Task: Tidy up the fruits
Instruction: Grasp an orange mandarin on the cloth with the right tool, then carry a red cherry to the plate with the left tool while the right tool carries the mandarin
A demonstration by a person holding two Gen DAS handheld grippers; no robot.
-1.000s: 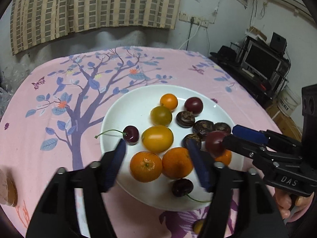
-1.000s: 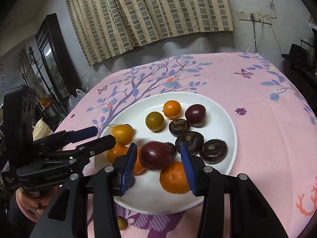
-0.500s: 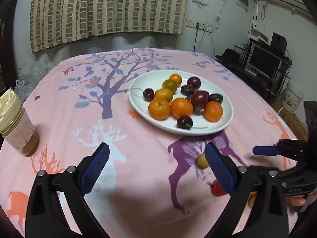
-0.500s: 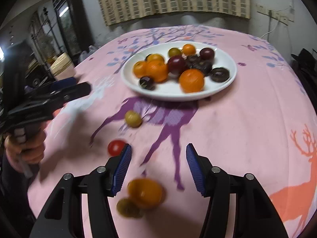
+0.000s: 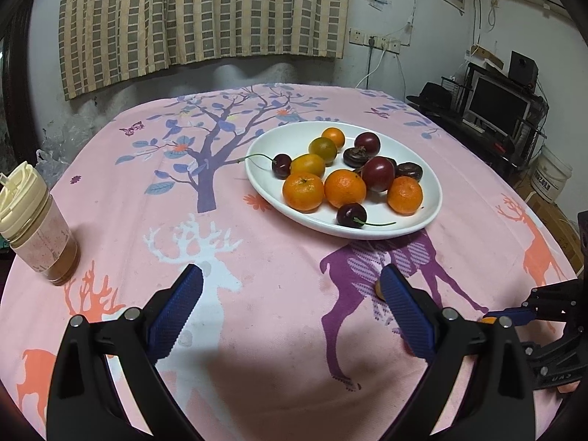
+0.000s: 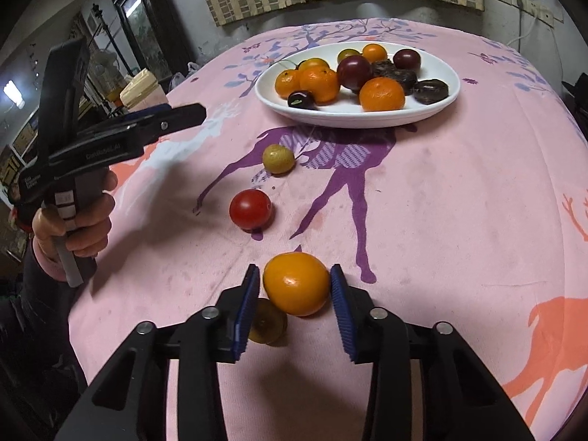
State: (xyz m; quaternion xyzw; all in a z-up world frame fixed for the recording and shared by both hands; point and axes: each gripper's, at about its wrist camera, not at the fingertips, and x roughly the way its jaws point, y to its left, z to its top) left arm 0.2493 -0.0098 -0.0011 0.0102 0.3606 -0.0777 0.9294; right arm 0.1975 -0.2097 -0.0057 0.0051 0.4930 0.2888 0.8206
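Observation:
A white plate [image 5: 430, 217] [image 6: 446, 104] near the table's far side holds oranges, tomatoes, cherries and dark fruits. In the right wrist view my right gripper [image 6: 296, 286] has its blue pads on both sides of an orange tomato [image 6: 296, 283] on the cloth, closed around it. A small olive-coloured fruit [image 6: 268, 321] lies beside its left pad. A red tomato [image 6: 250, 208] and a yellow-green fruit [image 6: 278, 158] lie loose on the cloth further ahead. My left gripper [image 5: 290, 305] [image 6: 191, 112] is open and empty above the cloth.
A lidded jar [image 5: 35, 228] of brownish drink stands at the left. The pink patterned tablecloth [image 5: 257, 294] covers the round table. A curtain hangs on the wall behind. A monitor and shelves [image 5: 496, 106] stand off to the right.
Both grippers pulled back from the plate toward the near side. The right gripper let go of the dark red tomato on the plate and has now closed around the orange tomato on the cloth.

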